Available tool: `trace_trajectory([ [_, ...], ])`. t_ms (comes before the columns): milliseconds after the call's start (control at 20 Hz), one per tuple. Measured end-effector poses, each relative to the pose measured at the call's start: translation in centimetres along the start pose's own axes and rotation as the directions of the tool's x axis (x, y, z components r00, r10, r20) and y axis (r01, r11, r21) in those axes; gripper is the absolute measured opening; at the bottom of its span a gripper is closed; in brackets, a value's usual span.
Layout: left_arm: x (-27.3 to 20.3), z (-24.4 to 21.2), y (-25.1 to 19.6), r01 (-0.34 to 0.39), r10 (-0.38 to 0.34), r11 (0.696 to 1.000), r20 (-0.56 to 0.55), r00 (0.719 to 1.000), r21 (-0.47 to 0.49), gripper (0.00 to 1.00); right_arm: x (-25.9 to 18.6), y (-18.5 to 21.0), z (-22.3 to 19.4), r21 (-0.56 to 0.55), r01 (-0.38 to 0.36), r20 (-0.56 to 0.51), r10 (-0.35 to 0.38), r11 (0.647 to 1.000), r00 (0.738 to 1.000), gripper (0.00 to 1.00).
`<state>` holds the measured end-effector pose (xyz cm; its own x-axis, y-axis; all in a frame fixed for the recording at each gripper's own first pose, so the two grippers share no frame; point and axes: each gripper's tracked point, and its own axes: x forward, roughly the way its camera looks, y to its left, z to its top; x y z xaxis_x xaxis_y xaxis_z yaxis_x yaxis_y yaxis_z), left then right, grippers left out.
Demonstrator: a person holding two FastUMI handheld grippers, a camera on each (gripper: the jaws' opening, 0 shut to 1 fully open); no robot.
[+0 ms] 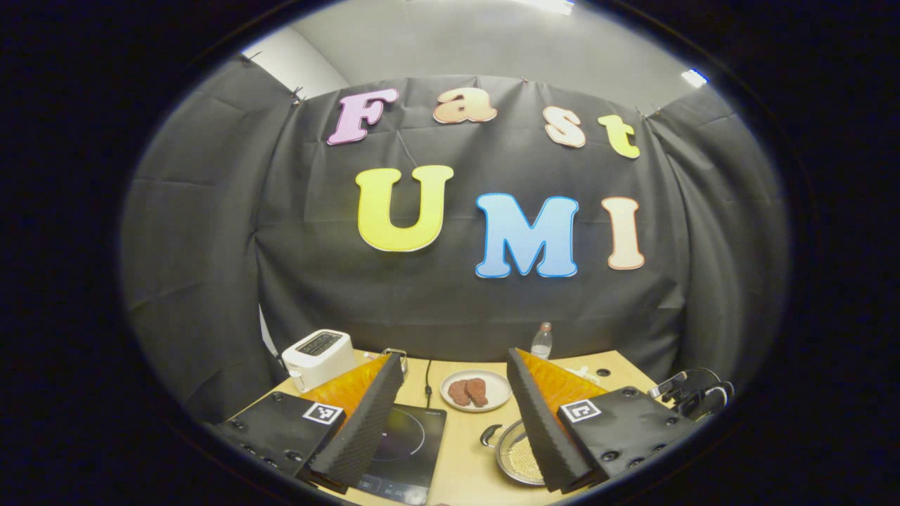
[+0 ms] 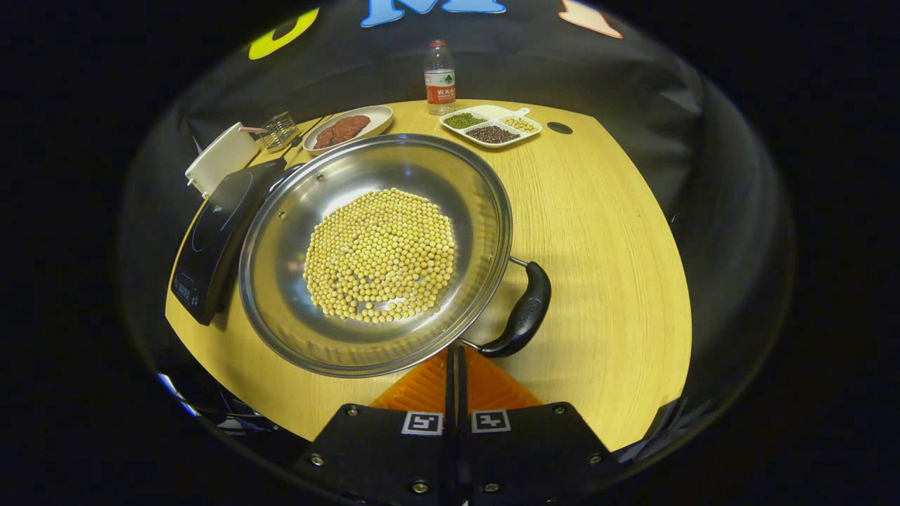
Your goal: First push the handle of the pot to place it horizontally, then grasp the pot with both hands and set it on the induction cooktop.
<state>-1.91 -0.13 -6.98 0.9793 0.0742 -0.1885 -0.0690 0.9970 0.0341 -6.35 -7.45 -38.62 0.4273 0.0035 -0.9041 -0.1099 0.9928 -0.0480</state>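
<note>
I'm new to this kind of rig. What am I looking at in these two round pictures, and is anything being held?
A person holds two hand-held grippers, each carrying a forward-looking fisheye camera. The left gripper, fingers spread open, is raised above the wooden table. The right gripper, fingers closed together and holding nothing, sits near the steel pot of yellow beans, by its black handle. The black induction cooktop lies beside the pot. Farther back: white toaster, plate of meat, water bottle, divided bean dish.

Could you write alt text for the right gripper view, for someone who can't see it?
A steel pot of yellow beans sits on a wooden table beside a black induction cooktop. The right gripper, fingers together, points at the pot's rim near its black handle.
</note>
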Motion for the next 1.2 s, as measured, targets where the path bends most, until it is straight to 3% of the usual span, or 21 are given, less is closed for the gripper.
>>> trace_trajectory([
  [150,0.3,-0.2,-0.4,0.002,-0.002,1.000,-0.004,1.000,0.005,0.95,0.6,-1.2,0.9,-0.027,0.022,0.009,-0.022,0.999,1.000,0.00],
  [550,1.2,-1.0,-2.1,0.002,-0.002,1.000,-0.030,1.000,-0.021,0.96,2.0,-3.8,2.8,0.031,0.021,0.023,-0.022,0.999,0.999,0.01],
  [1200,3.4,-4.6,-5.5,0.000,-0.002,1.000,-0.126,0.992,-0.013,0.98,2.3,-6.6,5.3,-0.042,0.002,0.092,0.002,0.999,0.996,0.01],
])
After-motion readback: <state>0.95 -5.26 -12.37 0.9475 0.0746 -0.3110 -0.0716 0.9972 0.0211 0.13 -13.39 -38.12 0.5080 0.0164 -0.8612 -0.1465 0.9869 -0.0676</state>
